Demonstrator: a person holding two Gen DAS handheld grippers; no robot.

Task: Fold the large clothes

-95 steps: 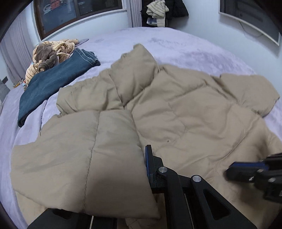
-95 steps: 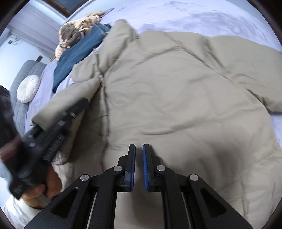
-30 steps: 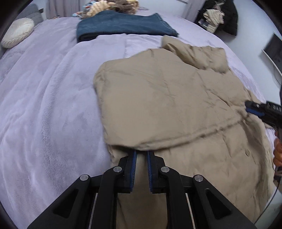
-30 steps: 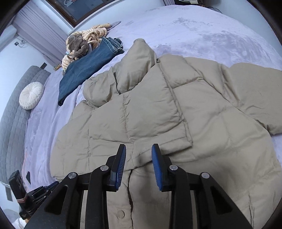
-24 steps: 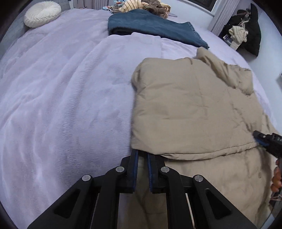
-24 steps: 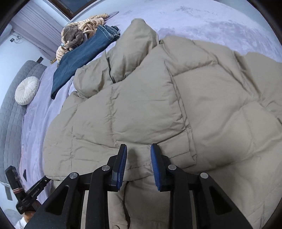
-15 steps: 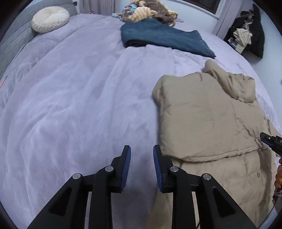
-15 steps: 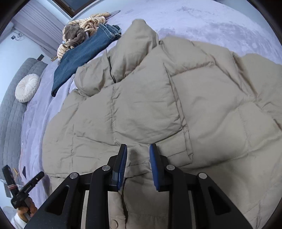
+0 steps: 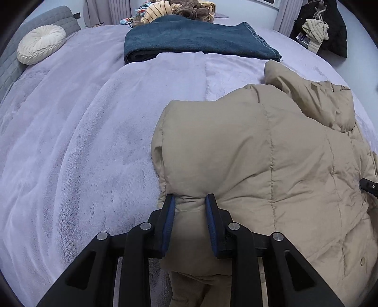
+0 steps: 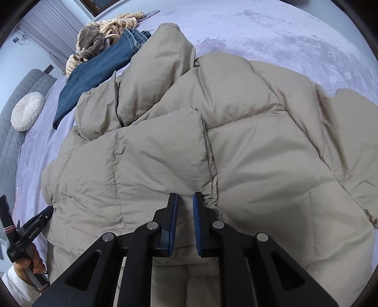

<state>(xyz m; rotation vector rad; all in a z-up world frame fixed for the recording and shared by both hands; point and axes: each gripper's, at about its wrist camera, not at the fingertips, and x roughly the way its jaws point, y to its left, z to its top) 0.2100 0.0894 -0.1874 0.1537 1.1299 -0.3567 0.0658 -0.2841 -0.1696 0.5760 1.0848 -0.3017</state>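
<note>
A beige puffer jacket (image 9: 271, 153) (image 10: 259, 153) lies on the lilac bed cover (image 9: 82, 141), its left side and sleeve folded in over the body. My left gripper (image 9: 190, 198) is open, and the near left corner of that fold sits between its blue pads. In the right wrist view the same gripper (image 10: 30, 226) shows at the jacket's left edge, held by a hand (image 10: 30, 262). My right gripper (image 10: 185, 196) is closing on the near edge of the folded-in sleeve, with fabric bunched between the pads. Only its tip (image 9: 368, 185) shows in the left wrist view.
Folded blue jeans (image 9: 193, 40) (image 10: 94, 70) lie beyond the jacket, with a heap of striped and brown clothes (image 9: 179, 7) behind them. A round white cushion (image 9: 41, 43) rests by the grey headboard (image 9: 9, 63). Dark coats (image 9: 323, 26) hang at the far right. Bare cover spreads left of the jacket.
My left gripper let go of the fold, opened, swung left over the bare cover, then came back onto the jacket's left corner. My right gripper sank toward the sleeve edge and its jaws narrowed.
</note>
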